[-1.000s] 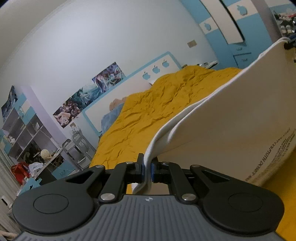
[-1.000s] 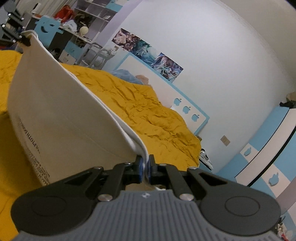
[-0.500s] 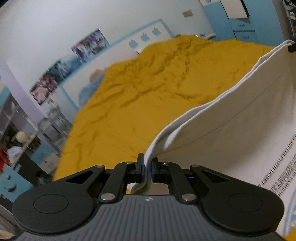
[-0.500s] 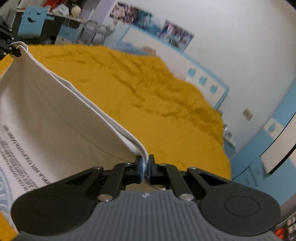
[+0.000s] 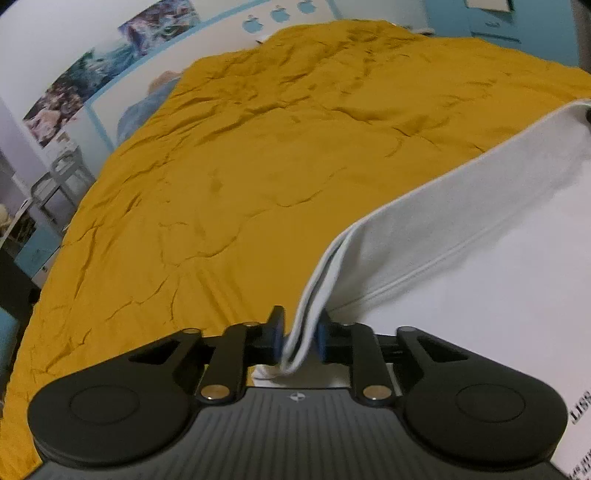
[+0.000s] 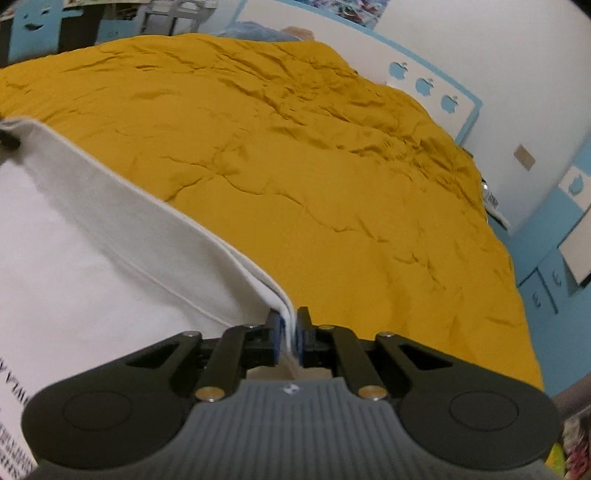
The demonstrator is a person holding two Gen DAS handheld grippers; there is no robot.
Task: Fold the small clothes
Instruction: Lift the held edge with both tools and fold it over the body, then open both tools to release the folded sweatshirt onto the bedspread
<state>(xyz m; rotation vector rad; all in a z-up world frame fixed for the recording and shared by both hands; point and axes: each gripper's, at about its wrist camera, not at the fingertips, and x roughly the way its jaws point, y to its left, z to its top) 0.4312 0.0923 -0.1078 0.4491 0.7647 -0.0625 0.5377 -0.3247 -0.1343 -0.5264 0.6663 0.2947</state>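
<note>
A white garment with black printed text [image 5: 461, 236] is stretched between my two grippers above a bed with a mustard-yellow quilt [image 5: 258, 155]. My left gripper [image 5: 298, 338] has its jaws a little apart, with the doubled hem of the garment still between the pads. My right gripper [image 6: 290, 338] is shut on the other corner of the white garment [image 6: 92, 229]. The cloth hangs down toward the quilt [image 6: 332, 166]. The tip of the other gripper shows at each frame's edge.
A white and blue headboard with apple cut-outs [image 5: 273, 16] stands at the far end of the bed. Posters [image 5: 110, 55] hang on the wall. Blue cabinets [image 6: 554, 266] stand to the right. A grey shelf unit [image 5: 55, 177] stands at the left.
Both grippers have tilted and come down toward the quilt with the garment. The left jaws have opened slightly around the hem.
</note>
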